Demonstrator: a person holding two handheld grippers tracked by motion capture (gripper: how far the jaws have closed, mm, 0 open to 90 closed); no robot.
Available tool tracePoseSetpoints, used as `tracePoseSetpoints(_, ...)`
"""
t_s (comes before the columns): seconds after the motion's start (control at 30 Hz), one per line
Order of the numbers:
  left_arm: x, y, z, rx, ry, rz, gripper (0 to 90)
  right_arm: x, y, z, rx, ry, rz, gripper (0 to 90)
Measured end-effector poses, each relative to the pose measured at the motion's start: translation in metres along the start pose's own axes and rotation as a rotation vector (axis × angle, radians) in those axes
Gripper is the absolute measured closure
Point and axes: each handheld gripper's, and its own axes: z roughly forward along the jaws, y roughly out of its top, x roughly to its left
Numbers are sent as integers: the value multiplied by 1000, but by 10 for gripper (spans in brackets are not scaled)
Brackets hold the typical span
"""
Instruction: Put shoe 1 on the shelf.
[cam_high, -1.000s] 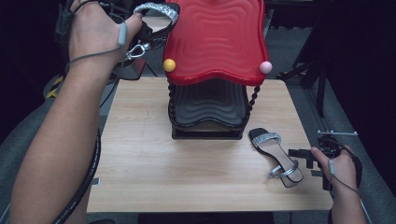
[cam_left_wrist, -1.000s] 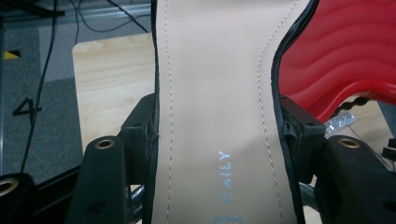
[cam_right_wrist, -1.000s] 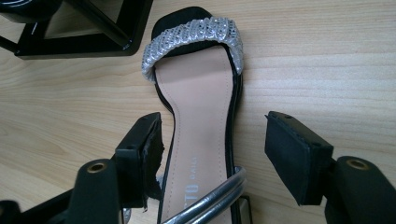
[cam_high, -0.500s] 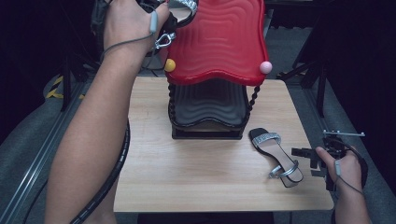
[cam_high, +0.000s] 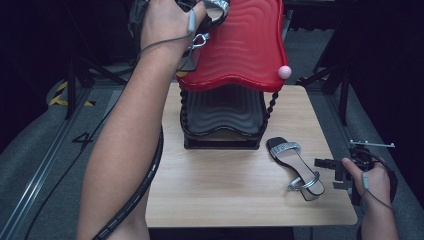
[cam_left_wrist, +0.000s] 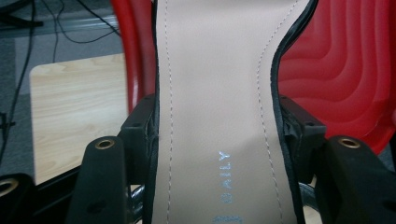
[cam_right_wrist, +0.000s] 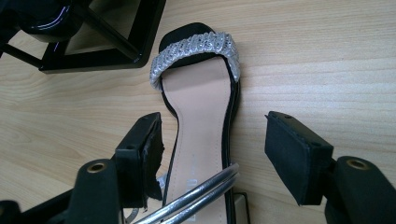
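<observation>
I am clamping a sandal (cam_left_wrist: 215, 107) in my left gripper (cam_left_wrist: 215, 135) beside the red rack top (cam_high: 245, 45); my right gripper (cam_right_wrist: 219, 149) is gaping around another sandal (cam_right_wrist: 201, 102) on the wooden table (cam_high: 225, 185).

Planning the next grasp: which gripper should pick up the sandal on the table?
Right. The right gripper is open with its fingers either side of the sandal. The left gripper is shut on the other sandal up at the red shelf.

Glossy red plastic shelf (cam_high: 245, 45), pale wood-grain table (cam_high: 225, 190)
</observation>
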Motion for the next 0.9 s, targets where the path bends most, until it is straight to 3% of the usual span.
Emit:
tracePoseSetpoints(0.23,-9,3,14,4,-7,7,418,2,1,1,4,2,-4,377)
tracePoseSetpoints(0.77,-13,9,32,-24,6,-59,418,4,1,5,16,2,-25,377)
tracePoseSetpoints(0.9,-16,10,36,-16,13,-51,417,5,1,6,22,1,-33,377)
